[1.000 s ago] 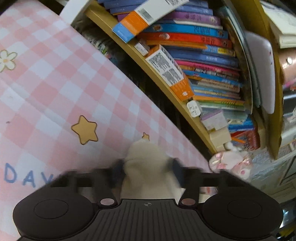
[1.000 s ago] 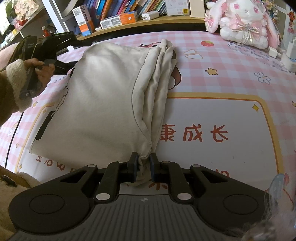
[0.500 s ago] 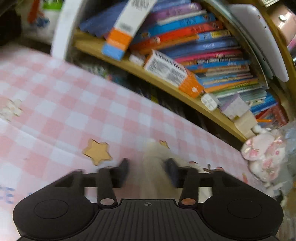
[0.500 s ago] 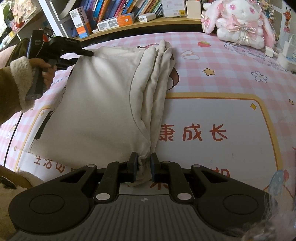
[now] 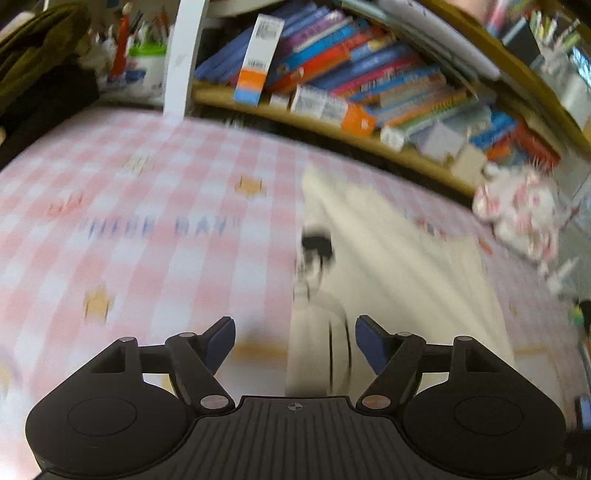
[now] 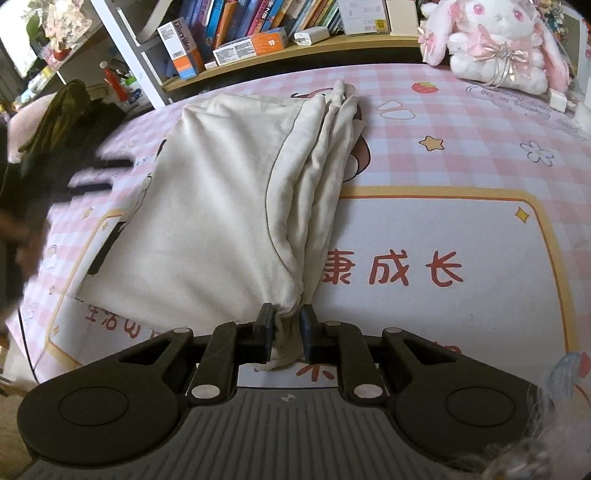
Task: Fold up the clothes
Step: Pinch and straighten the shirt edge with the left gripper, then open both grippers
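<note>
Cloth is bunching between the jaws of my right hand-held gripper (image 6: 287, 325), which is pinching the near corner of the cream garment (image 6: 218, 206) low at the near edge of the worktop (image 6: 461, 221). I am seeing the garment lying folded lengthwise on the pink checked cover, its gathered layers running along its right side toward the far edge, a dark printed patch peeking out on its left. My left hand-held gripper (image 5: 295, 341) is hanging above the cover with its jaws spread wide and nothing between them; in its blurred view the garment (image 5: 388, 266) is lying just beyond and to the right of its blue fingertips (image 5: 369, 341). In the right wrist view that gripper is showing only as a dark smear at the far left. A pink and white plush rabbit (image 6: 491, 40) is sitting at the far right corner, and a bookshelf (image 6: 258, 33) is running along the far side.
</note>
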Action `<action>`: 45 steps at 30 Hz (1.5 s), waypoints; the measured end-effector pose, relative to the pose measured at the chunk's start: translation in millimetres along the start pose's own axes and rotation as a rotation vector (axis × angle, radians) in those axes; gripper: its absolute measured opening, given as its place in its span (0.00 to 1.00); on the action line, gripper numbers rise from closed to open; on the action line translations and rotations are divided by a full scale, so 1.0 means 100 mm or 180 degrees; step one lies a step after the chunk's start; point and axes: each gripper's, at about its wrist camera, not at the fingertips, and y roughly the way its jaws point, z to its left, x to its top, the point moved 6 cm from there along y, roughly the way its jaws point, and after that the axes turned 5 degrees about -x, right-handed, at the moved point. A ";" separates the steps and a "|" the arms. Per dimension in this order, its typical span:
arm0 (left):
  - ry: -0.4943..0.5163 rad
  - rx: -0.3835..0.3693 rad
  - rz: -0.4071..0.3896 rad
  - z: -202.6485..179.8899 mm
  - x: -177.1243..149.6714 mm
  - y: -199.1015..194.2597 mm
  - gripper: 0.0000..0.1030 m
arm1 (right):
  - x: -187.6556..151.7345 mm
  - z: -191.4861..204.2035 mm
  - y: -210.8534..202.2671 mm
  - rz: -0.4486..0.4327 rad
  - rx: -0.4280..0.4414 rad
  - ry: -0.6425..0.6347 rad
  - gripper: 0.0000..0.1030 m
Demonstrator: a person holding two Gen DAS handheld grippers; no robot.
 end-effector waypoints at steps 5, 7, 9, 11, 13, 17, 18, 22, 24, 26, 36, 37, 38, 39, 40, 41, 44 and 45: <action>-0.0157 0.0030 0.0090 -0.07 -0.39 -0.20 0.70 | 0.00 -0.02 0.00 0.0005 0.0081 -0.0062 0.13; -0.0191 0.0044 0.0073 -0.09 -0.47 -0.26 0.69 | -0.01 -0.02 -0.01 -0.0003 0.0100 -0.0086 0.13; -0.0254 0.0049 0.0060 -0.11 -0.53 -0.31 0.68 | -0.01 -0.03 -0.01 -0.0012 0.0124 -0.0090 0.13; -0.0312 0.0050 0.0052 -0.13 -0.58 -0.35 0.65 | -0.02 -0.04 -0.02 -0.0019 0.0146 -0.0082 0.13; -0.0350 0.0045 0.0064 -0.15 -0.62 -0.37 0.50 | -0.02 -0.04 -0.02 -0.0019 0.0158 -0.0073 0.13; -0.0432 0.0038 0.0120 -0.15 -0.68 -0.39 0.22 | -0.02 -0.03 -0.04 -0.0036 0.0134 -0.0077 0.13; -0.0464 0.0046 0.0142 -0.15 -0.68 -0.40 0.16 | -0.02 -0.03 -0.04 -0.0043 0.0112 -0.0085 0.13; -0.0431 -0.0008 0.0179 -0.19 -0.69 -0.44 0.08 | -0.03 -0.06 -0.06 -0.0057 0.0033 -0.0016 0.13; -0.0368 -0.0014 0.0207 -0.19 -0.69 -0.44 0.10 | -0.04 -0.09 -0.07 -0.0049 0.0017 0.0086 0.13; -0.0334 -0.0001 0.0247 -0.14 -0.69 -0.42 0.15 | -0.04 -0.13 -0.07 -0.0024 0.0029 0.0243 0.15; 0.0336 0.0041 -0.0131 -0.33 -0.55 -0.59 0.54 | -0.08 -0.27 -0.18 0.0041 0.0030 0.0971 0.31; 0.0402 0.0051 -0.0184 -0.36 -0.54 -0.61 0.58 | -0.08 -0.27 -0.19 0.0037 0.0011 0.0981 0.34; 0.0463 0.0062 -0.0237 -0.38 -0.53 -0.63 0.65 | -0.08 -0.26 -0.20 0.0031 -0.0011 0.0977 0.36; 0.0520 0.0081 -0.0278 -0.40 -0.52 -0.65 0.70 | -0.09 -0.26 -0.21 0.0026 -0.0032 0.0973 0.36; 0.0558 0.0101 -0.0298 -0.41 -0.52 -0.66 0.72 | -0.09 -0.26 -0.22 0.0020 -0.0054 0.0969 0.36; 0.0589 0.0122 -0.0312 -0.42 -0.52 -0.66 0.73 | -0.09 -0.25 -0.23 0.0015 -0.0076 0.0965 0.37; 0.0637 0.0149 -0.0316 -0.43 -0.54 -0.66 0.78 | -0.09 -0.25 -0.26 -0.0009 -0.0146 0.0947 0.41; 0.0660 0.0169 -0.0307 -0.44 -0.54 -0.66 0.82 | -0.09 -0.25 -0.27 -0.0019 -0.0170 0.0940 0.41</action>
